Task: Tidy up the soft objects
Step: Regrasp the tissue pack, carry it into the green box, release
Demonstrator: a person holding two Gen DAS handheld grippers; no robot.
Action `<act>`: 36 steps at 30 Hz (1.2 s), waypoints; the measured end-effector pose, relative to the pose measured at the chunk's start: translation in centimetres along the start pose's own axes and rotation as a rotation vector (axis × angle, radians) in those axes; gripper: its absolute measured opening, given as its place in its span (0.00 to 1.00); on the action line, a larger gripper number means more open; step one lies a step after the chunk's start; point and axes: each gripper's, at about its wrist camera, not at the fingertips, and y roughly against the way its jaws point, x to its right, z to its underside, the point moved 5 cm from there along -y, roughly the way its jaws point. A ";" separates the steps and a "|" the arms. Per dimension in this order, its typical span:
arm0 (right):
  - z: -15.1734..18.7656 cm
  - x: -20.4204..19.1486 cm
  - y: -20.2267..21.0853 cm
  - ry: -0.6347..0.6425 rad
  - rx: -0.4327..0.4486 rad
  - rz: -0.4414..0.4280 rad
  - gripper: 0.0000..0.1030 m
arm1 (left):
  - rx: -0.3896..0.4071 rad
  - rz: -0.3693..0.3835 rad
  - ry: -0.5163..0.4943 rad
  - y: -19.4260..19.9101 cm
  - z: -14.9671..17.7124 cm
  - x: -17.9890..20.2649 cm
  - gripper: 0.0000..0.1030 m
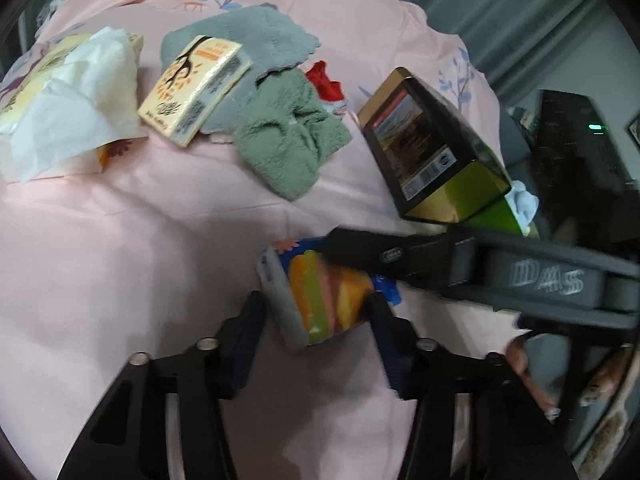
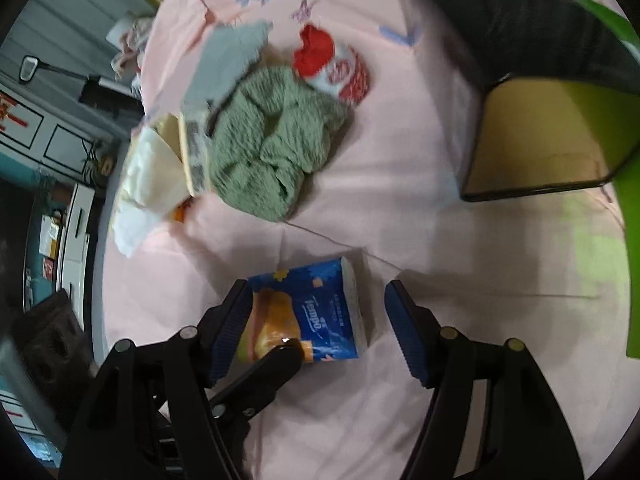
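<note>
**Both grippers at the tissue pack**

Here, on the pink sheet [image 1: 120, 248], a small blue tissue pack [image 2: 320, 312] lies between the two grippers. In the right wrist view the right gripper [image 2: 318, 320] is spread wide: its left pad seems to touch the pack's orange end, though the blur makes contact hard to judge, while the right pad stands apart from the pack — so nothing is clamped. A black finger of the other gripper lies over the pack's near corner.

In the left wrist view the left gripper [image 1: 316, 328] also stands released, its fingers to either side of the pack [image 1: 320, 300]; the right finger is at the pack's edge, the left one just beside it with a gap. The body of the right gripper [image 1: 520, 276] crosses in from the right, its tip over the pack's upper end.

Farther back on the sheet lie the other soft things: a green fuzzy cloth [image 1: 292, 140], crumpled, with a grey cloth [image 1: 248, 36] behind it and a red-and-white pouch [image 2: 336, 64] beside it. A yellow tissue pack [image 1: 196, 88] rests on the grey cloth — tilted. At far left is a heap of white tissues [image 1: 76, 100]. A dark box [image 1: 432, 148] with a green side lies open-ended at the right, well apart from the cloths.
</note>
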 end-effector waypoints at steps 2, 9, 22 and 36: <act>0.0 0.2 -0.2 -0.006 -0.009 -0.039 0.57 | -0.011 0.004 0.001 -0.2 -0.2 0.4 0.45; -0.2 1.5 3.7 0.006 0.095 -0.054 0.49 | 0.034 0.008 -0.057 0.7 -1.3 3.5 0.45; -2.3 8.3 17.3 -0.059 0.423 -0.006 0.44 | 0.127 0.127 -0.279 1.5 -6.0 17.3 0.45; -2.1 20.4 22.7 -0.297 0.568 0.078 0.38 | 0.021 0.239 -0.415 -6.9 -6.1 28.6 0.45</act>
